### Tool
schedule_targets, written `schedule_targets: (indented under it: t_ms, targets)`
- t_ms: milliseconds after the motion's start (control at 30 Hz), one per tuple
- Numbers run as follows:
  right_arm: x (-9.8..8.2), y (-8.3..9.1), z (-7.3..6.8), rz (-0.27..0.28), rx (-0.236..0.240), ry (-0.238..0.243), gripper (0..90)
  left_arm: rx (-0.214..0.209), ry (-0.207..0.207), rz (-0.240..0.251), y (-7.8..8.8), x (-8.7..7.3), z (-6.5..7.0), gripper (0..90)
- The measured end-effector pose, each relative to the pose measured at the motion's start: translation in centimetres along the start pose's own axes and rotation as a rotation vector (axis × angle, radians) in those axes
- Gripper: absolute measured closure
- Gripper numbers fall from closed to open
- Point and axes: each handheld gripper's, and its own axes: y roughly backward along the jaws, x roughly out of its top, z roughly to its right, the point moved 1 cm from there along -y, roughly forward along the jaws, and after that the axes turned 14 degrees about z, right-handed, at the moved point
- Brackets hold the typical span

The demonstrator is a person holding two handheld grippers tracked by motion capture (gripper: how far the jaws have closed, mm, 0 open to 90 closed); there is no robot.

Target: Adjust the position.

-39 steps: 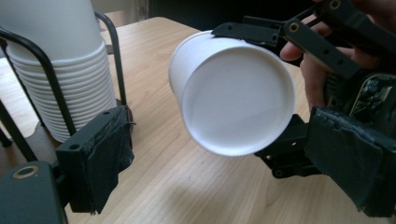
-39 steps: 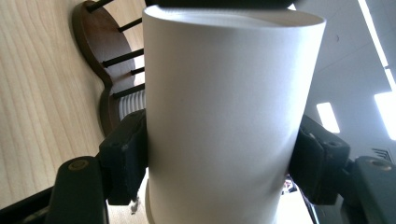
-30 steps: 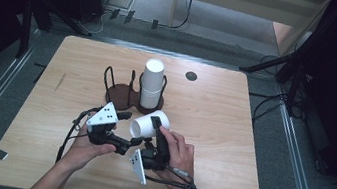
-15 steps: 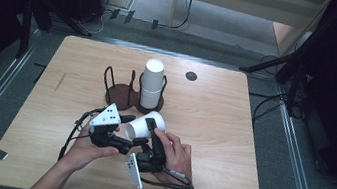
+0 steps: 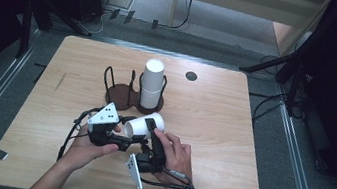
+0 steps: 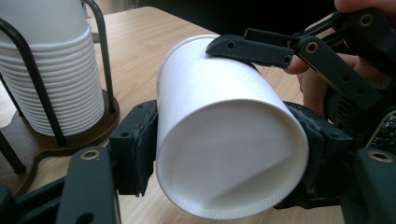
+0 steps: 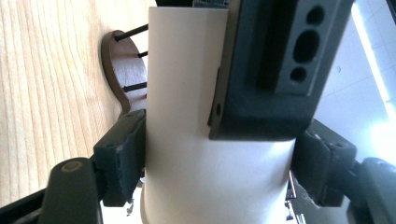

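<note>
Above the table (image 5: 231,134), both claws grip one cup (image 5: 144,125) lying sideways. The left claw (image 6: 224,168) has just closed onto it; the right claw (image 7: 219,158), easing slightly wider, still presses its sides.

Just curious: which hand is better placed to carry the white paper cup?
Probably left: its hand-held gripper just closed onto the cup, while the right hand-held gripper just began opening around it.
</note>
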Motion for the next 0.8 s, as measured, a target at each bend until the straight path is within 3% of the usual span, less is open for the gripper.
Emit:
schedule_targets:
  t_ms: [233,800]
  targets:
    - [-0.4,0.1,0.1,0.007,-0.007,-0.024,13.6,-0.001,0.002,0.015,0.3,0.1,-0.3,34.1]
    - [-1.3,0.9,1.8,0.004,-0.049,-0.102,12.9,0.06,0.007,0.089,1.3,0.5,-1.3,34.1]
